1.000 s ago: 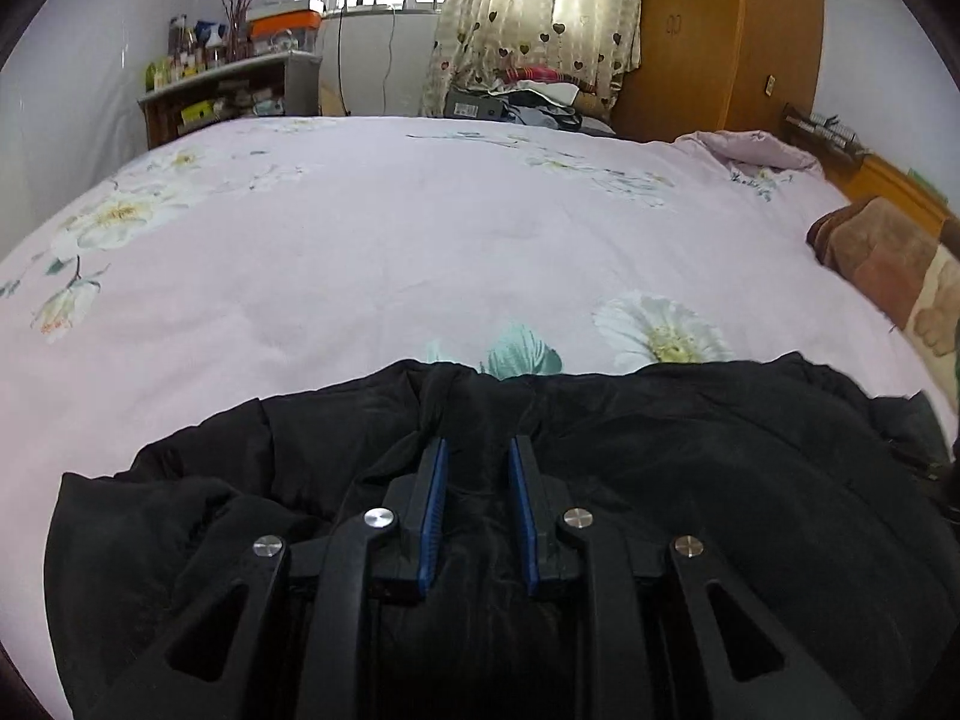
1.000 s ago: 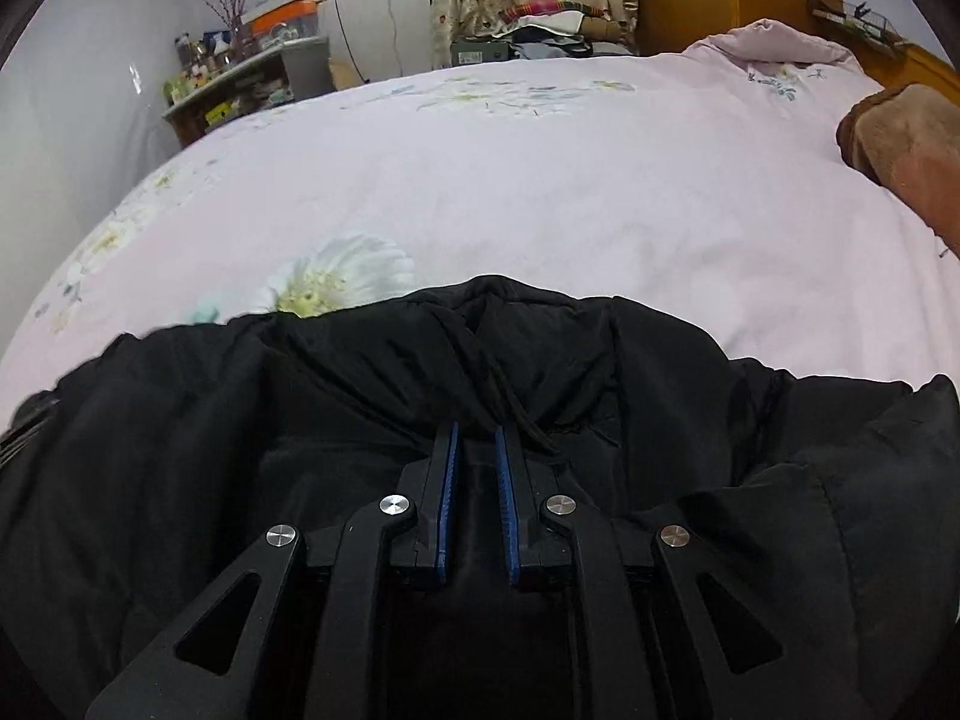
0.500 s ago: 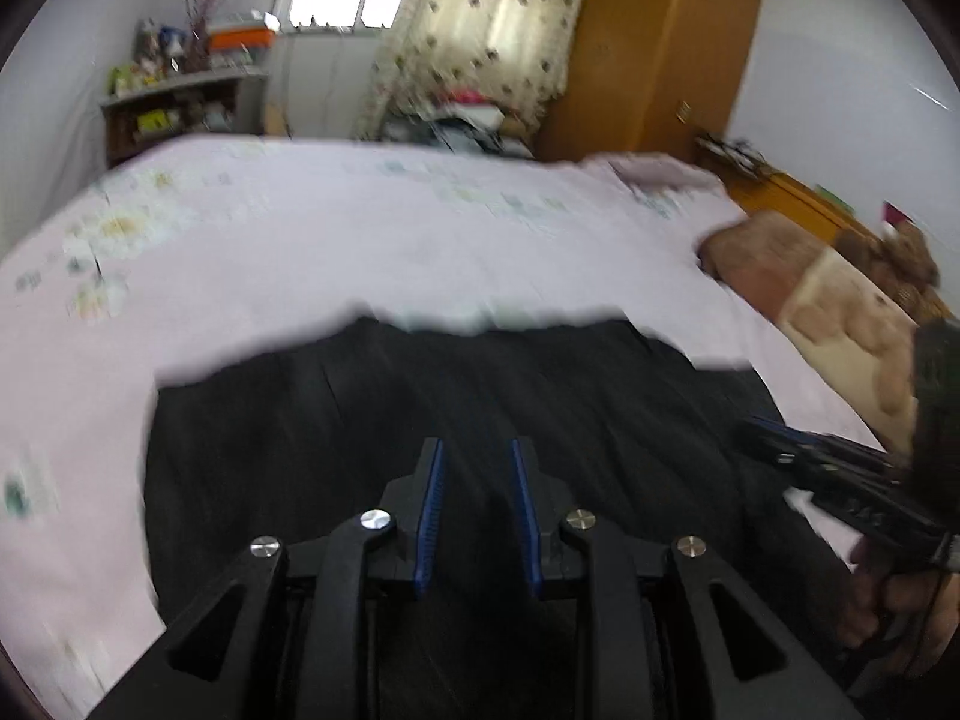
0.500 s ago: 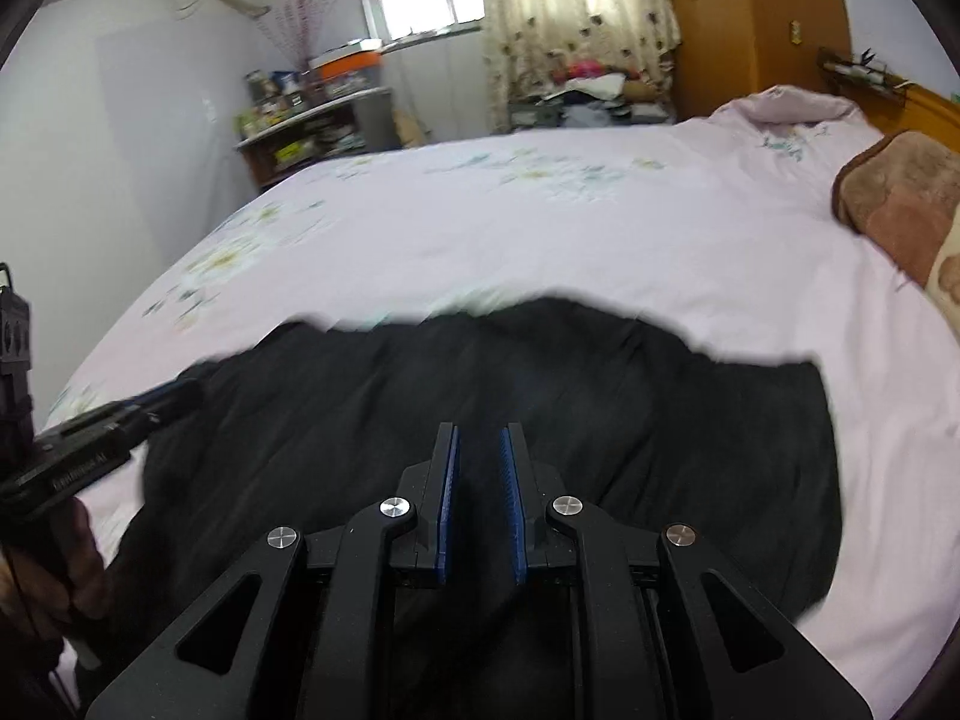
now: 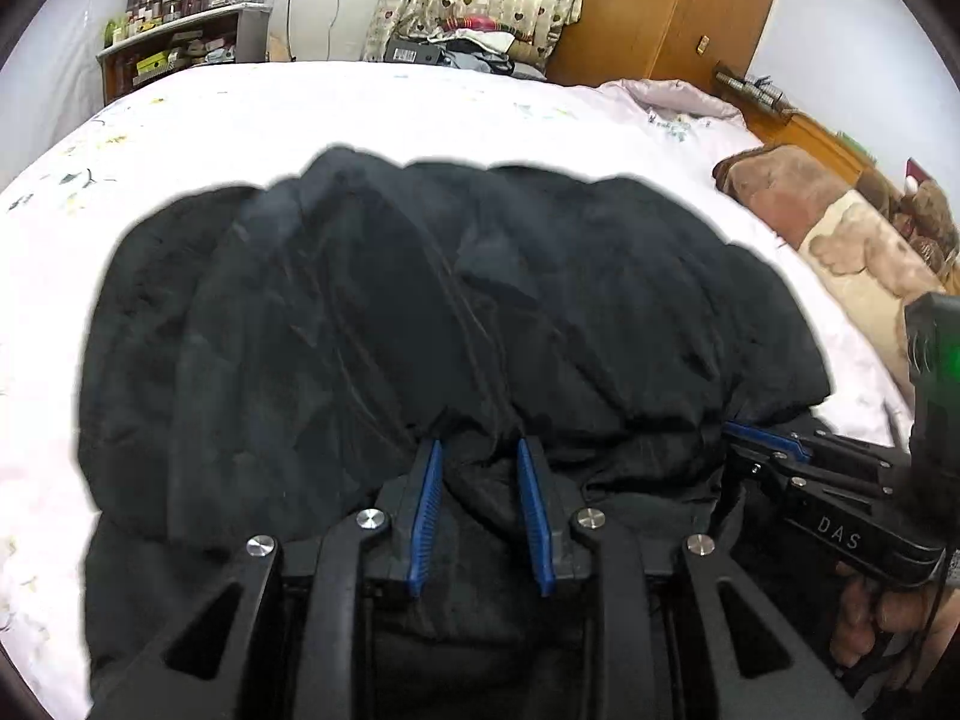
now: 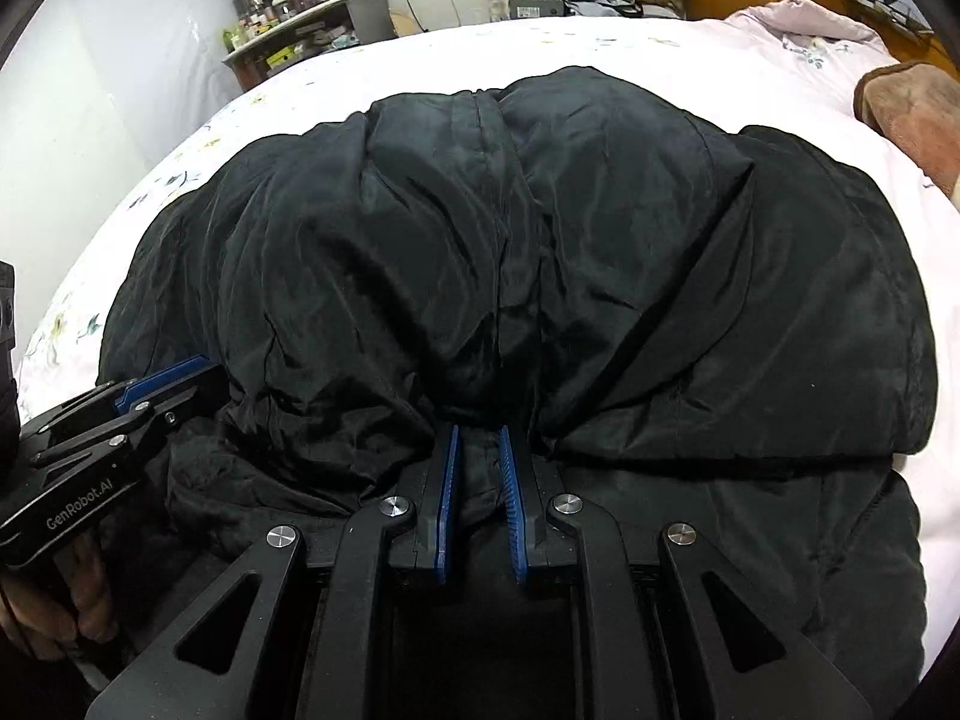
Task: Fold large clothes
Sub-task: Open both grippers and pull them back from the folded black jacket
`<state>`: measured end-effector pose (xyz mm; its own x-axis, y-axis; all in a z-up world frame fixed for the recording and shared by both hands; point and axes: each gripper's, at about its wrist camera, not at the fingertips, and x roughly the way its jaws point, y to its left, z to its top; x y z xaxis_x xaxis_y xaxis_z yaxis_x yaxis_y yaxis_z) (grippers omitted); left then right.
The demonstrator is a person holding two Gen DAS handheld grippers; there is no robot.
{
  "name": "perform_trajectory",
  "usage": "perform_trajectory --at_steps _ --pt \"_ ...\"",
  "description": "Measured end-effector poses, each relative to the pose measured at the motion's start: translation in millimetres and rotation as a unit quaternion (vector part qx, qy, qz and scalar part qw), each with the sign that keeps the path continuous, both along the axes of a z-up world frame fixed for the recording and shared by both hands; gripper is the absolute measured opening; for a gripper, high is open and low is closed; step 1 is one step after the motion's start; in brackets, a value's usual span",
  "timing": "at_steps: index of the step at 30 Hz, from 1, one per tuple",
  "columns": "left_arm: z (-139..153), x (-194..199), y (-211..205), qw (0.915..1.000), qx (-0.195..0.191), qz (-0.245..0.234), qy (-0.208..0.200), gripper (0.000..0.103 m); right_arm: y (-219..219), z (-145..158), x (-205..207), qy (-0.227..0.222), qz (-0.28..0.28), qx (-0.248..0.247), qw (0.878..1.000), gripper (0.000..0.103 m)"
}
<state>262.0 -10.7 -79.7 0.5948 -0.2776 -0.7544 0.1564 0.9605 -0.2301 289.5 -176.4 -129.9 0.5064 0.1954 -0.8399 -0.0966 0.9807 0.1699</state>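
Note:
A large black padded jacket (image 5: 420,300) (image 6: 540,240) lies on the pink flowered bed sheet (image 5: 360,108) (image 6: 660,54), its upper layer doubled over toward me. My left gripper (image 5: 480,444) has a bunch of the jacket's near fold between its blue pads, and its jaws are opening. Creases in the cloth run toward its fingertips. My right gripper (image 6: 480,429) is shut on the same fold further right. Each gripper shows in the other's view: the right gripper (image 5: 762,444) at the jacket's right, the left gripper (image 6: 174,375) at its left.
A brown blanket (image 5: 840,228) (image 6: 912,114) lies at the bed's right side. Beyond the bed stand a cluttered shelf (image 5: 174,48) (image 6: 300,30), a pile of clothes (image 5: 474,42) under the curtain and a wooden wardrobe (image 5: 672,6). Bare sheet surrounds the jacket.
Both grippers have drawn back from the jacket's far edge toward me, bringing the top layer over. More sheet shows beyond the jacket, and each gripper has come into the other's view.

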Motion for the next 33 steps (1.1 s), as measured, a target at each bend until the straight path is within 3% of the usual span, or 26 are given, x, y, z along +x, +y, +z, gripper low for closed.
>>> perform_trajectory --at_steps 3,5,9,11,16,21,25,33 --pt "22 -26 2 0.9993 -0.019 -0.011 -0.031 0.028 2 30 -20 -0.035 0.005 0.015 0.999 0.014" --pt "19 -35 -1 0.9992 -0.016 -0.019 -0.031 0.029 5 41 -35 -0.051 0.010 0.028 0.998 0.015" --pt "-23 -29 -8 0.9996 0.004 -0.019 0.020 0.029 22 9 -32 -0.010 0.029 0.017 0.999 0.014" --pt "-26 -28 -9 0.9996 0.011 -0.020 0.019 0.029 25 -11 -25 0.015 0.035 0.006 0.999 0.014" --pt "-21 -28 -13 0.9993 0.021 -0.021 0.021 0.029 23 -11 -23 0.014 0.030 0.009 0.999 0.014" --pt "-1 -38 -15 0.9995 0.021 -0.017 0.015 0.028 18 9 -50 0.000 0.017 0.013 1.000 0.015" --pt "14 -59 -13 0.9995 0.027 -0.016 0.002 0.029 10 33 -84 -0.019 0.009 0.019 1.000 0.032" --pt "51 -110 -5 0.9990 0.037 -0.007 -0.025 0.029 -1 73 -140 -0.049 0.015 0.012 0.999 0.033"
